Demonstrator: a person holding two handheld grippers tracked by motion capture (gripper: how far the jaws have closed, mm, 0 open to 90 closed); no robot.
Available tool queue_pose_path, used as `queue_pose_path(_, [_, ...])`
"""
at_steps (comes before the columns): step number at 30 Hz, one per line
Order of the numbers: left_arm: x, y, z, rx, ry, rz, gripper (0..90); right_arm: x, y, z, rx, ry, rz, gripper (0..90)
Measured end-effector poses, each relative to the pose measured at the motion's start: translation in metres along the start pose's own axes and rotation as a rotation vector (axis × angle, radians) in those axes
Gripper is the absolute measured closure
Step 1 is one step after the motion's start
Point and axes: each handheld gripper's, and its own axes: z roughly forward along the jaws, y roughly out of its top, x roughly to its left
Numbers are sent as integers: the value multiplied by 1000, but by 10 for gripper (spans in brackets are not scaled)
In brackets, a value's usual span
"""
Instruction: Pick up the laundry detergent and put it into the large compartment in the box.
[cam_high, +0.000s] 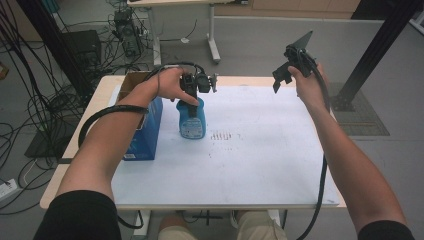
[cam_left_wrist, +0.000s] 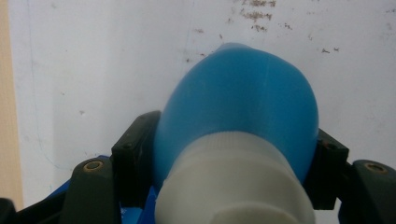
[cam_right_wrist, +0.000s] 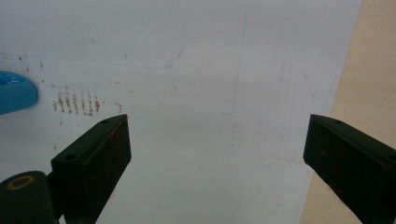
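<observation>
A blue bottle (cam_high: 192, 120) with a white cap stands upright on the white sheet (cam_high: 260, 150) at the table's left. My left gripper (cam_high: 192, 102) comes down from above and is shut on the bottle's upper part. In the left gripper view the bottle (cam_left_wrist: 243, 98) sits between the two black jaws, which touch its sides just below the white cap (cam_left_wrist: 233, 182). My right gripper (cam_high: 281, 80) is held up in the air at the back right, apart from everything. In the right gripper view its jaws stand wide open over the sheet (cam_right_wrist: 210, 116) with nothing between them.
A blue box (cam_high: 147, 130) lies right beside the bottle, on its left, at the table's left edge. Brownish smudges (cam_high: 222, 135) mark the sheet near the bottle. The wooden table edge (cam_right_wrist: 369, 84) borders the sheet. Cables and a desk frame (cam_high: 212, 40) stand on the floor behind.
</observation>
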Motion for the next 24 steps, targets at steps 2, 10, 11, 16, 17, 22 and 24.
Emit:
queue_pose_path(2, [0,0,0,1,0,-1,333,0,0,0,0,0,2,72])
queue_pose_path(10, [1,0,0,3,-6,-5,334,1,1,1,2,2,0,72])
queue_pose_path(11, [2,0,0,1,-6,-5,334,0,1,1,3,3,-1,72])
queue_pose_path(16, [1,0,0,1,-7,-8,335,1,1,1,4,3,-1,72])
queue_pose_path(17, [2,0,0,3,-8,-9,335,0,1,1,4,4,-1,72])
queue_pose_path(22, [2,0,-1,4,-8,-10,336,0,0,1,2,4,-1,72])
queue_pose_path(24, [1,0,-1,2,-8,-10,337,1,1,1,3,3,-2,72])
